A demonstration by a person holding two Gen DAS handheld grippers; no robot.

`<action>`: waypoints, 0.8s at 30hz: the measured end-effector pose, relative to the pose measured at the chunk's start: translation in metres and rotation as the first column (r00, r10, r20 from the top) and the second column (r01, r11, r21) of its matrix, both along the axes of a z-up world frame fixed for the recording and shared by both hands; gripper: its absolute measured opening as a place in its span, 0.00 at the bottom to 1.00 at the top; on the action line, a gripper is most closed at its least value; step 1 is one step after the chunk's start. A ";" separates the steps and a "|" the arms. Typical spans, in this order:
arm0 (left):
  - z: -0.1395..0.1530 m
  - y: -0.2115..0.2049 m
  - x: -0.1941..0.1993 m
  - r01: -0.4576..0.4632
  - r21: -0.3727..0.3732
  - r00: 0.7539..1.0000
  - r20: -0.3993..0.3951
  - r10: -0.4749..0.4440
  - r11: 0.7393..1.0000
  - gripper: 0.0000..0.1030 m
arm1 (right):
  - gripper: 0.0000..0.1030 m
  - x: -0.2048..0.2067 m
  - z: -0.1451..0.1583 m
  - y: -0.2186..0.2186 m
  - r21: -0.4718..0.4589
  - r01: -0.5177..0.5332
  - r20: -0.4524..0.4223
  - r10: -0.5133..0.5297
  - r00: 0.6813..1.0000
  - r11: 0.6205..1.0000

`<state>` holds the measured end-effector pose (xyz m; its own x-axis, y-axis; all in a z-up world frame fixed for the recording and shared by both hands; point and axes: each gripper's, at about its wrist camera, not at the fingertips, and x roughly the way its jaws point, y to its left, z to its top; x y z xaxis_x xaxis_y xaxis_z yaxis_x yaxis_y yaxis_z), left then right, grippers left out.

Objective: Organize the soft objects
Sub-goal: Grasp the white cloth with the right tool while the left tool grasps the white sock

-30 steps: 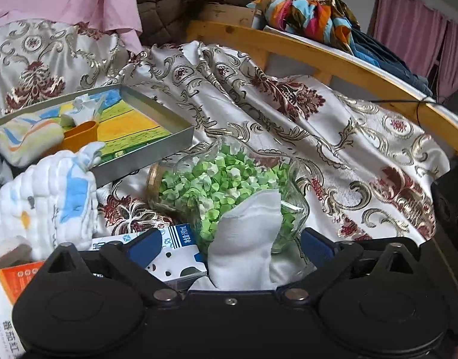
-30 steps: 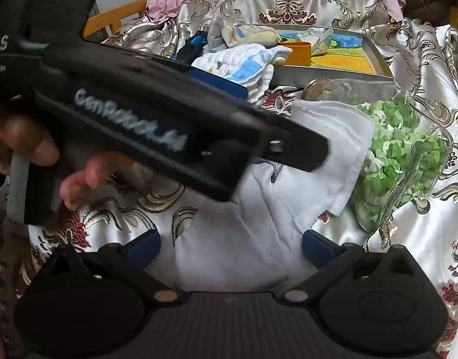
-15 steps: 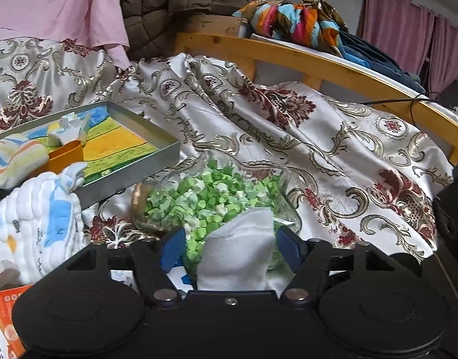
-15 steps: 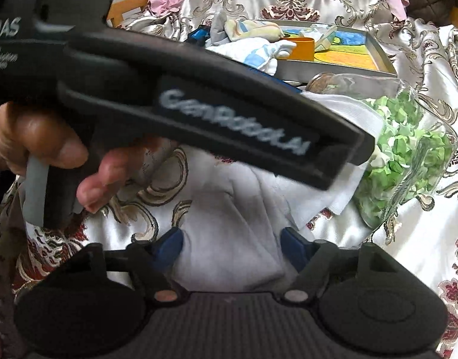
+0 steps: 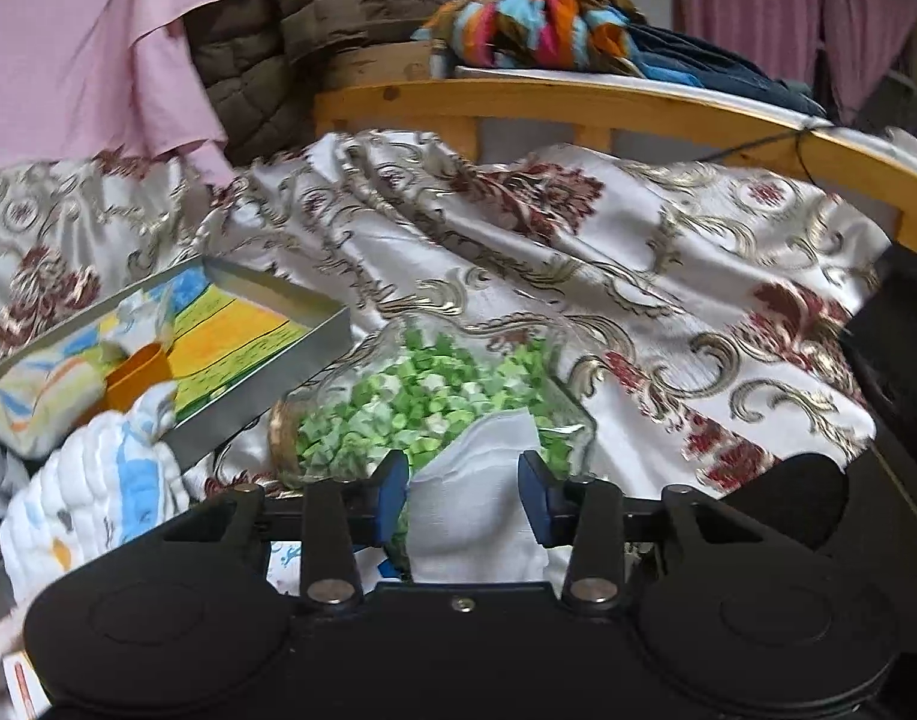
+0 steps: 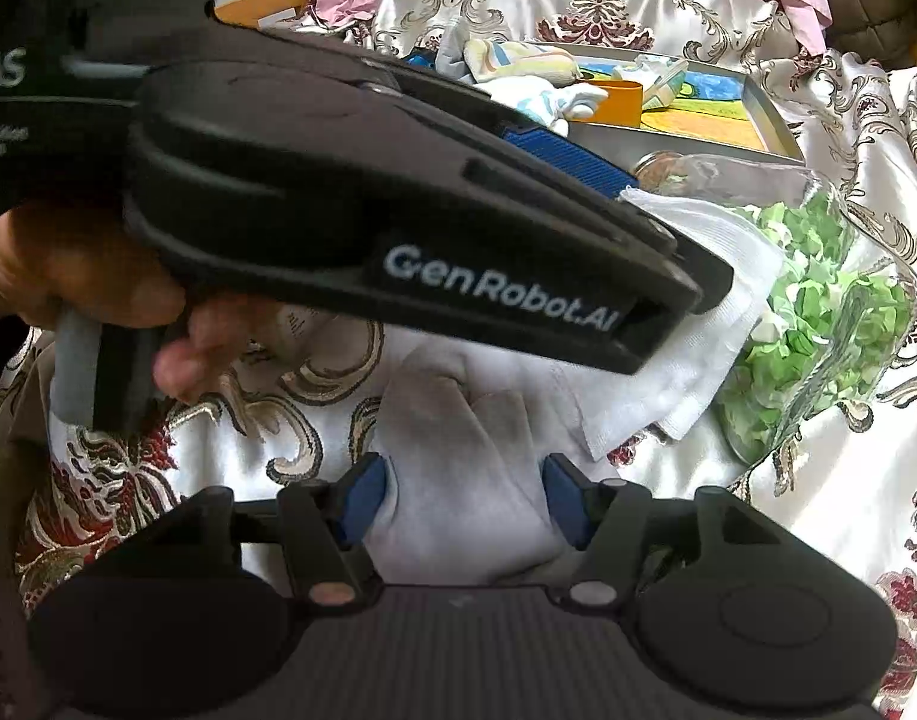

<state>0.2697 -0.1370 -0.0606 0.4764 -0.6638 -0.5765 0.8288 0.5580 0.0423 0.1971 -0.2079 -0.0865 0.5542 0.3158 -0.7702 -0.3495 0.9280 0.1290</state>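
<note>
1. I see my left gripper (image 5: 463,495) with its blue pads against both sides of the cuff end of a white cotton sock (image 5: 476,516); its jaws have just been closing and now pinch the fabric.
2. My right gripper (image 6: 463,495) has the sock's grey-soiled foot end (image 6: 464,450) between its pads; those jaws have just been closing too, and they touch the cloth on both sides.
3. The sock lies on the patterned satin bedspread (image 5: 668,276), its cuff against a tipped glass jar of green paper stars (image 5: 434,390).
4. A shallow metal tray (image 5: 260,384) sits just beyond the jar.
</note>
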 end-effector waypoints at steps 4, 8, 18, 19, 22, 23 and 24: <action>-0.002 -0.003 -0.005 0.021 0.039 0.999 0.033 -0.022 0.999 0.32 | 0.54 -0.001 0.000 0.001 0.005 -0.008 -0.004 0.008 1.000 1.000; -0.002 -0.004 -0.007 0.017 0.069 0.998 0.057 -0.021 0.997 0.21 | 0.49 -0.003 0.000 0.002 0.004 -0.018 -0.003 0.018 1.000 1.000; -0.007 -0.007 -0.020 0.069 0.165 0.996 0.036 -0.076 0.984 0.07 | 0.32 -0.007 0.001 0.004 0.001 -0.048 -0.005 0.048 0.999 0.999; -0.007 -0.007 -0.020 0.065 0.179 0.997 0.038 -0.073 0.982 0.07 | 0.30 -0.007 0.001 0.004 -0.001 -0.050 -0.005 0.050 0.999 0.999; -0.009 -0.006 -0.020 0.043 0.198 0.998 0.034 -0.051 0.979 0.07 | 0.26 -0.009 0.002 0.006 -0.009 -0.055 -0.004 0.055 0.998 0.998; -0.009 -0.004 -0.019 0.038 0.199 0.998 0.032 -0.045 0.979 0.06 | 0.25 -0.010 0.003 0.007 -0.012 -0.058 -0.001 0.058 0.998 0.998; -0.008 -0.003 -0.019 0.030 0.199 0.999 0.035 -0.038 0.980 0.04 | 0.22 -0.011 0.003 0.008 -0.016 -0.063 0.002 0.063 0.998 0.998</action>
<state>0.2507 -0.1404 -0.0689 0.4798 -0.5546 -0.6798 0.8428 0.5068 0.1814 0.1860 -0.1999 -0.0831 0.5358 0.3380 -0.7738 -0.4076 0.9061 0.1135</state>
